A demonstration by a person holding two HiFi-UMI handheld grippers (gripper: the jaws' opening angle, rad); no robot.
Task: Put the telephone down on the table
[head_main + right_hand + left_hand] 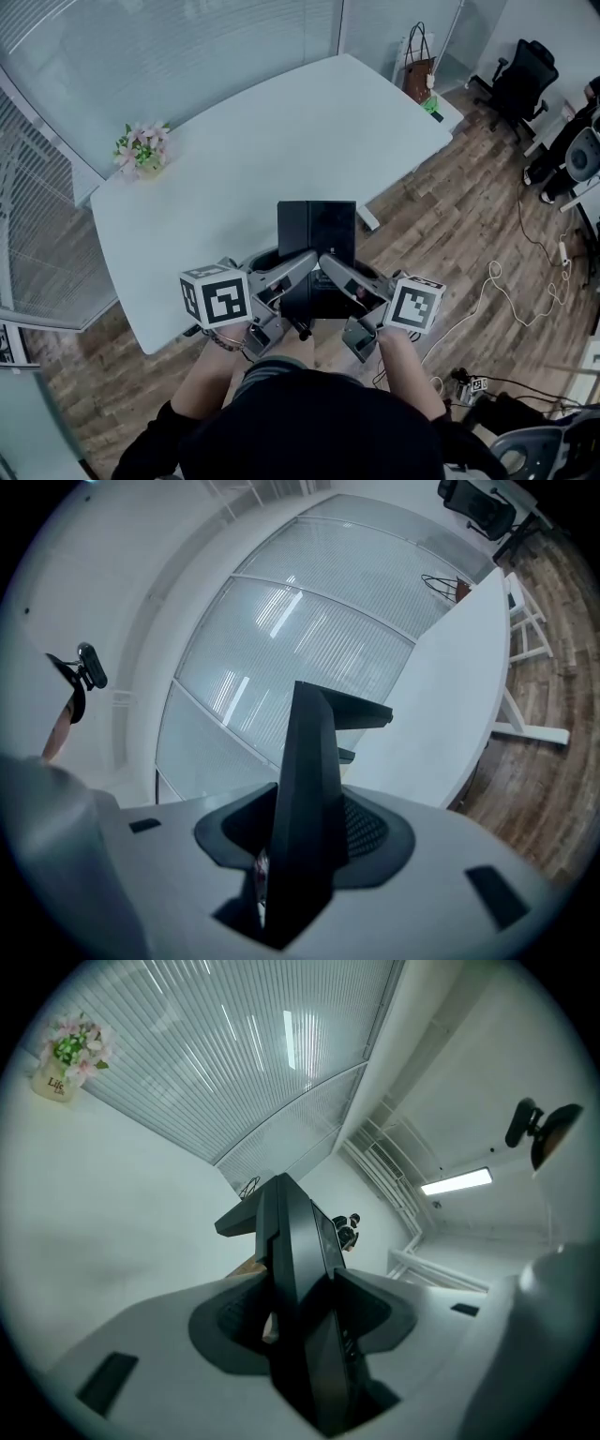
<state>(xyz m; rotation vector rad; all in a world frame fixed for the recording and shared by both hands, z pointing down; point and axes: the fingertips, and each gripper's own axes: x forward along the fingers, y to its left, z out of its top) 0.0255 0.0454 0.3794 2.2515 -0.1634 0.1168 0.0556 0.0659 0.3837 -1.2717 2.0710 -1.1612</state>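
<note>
The left hand-held gripper (298,264) and right hand-held gripper (336,265) each clamp the black telephone (316,230) above the counter's (281,141) near edge. Flowers (142,150) stand at ten o'clock and a bag (419,70) at one.

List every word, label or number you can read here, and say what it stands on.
"Lif", maybe "Life", rest blurred: on the flower pot.
Cubes on the left gripper and right gripper: square markers only, no letters.
On the telephone: no readable print.
The green object at the far corner of the table: too small to read.
</note>
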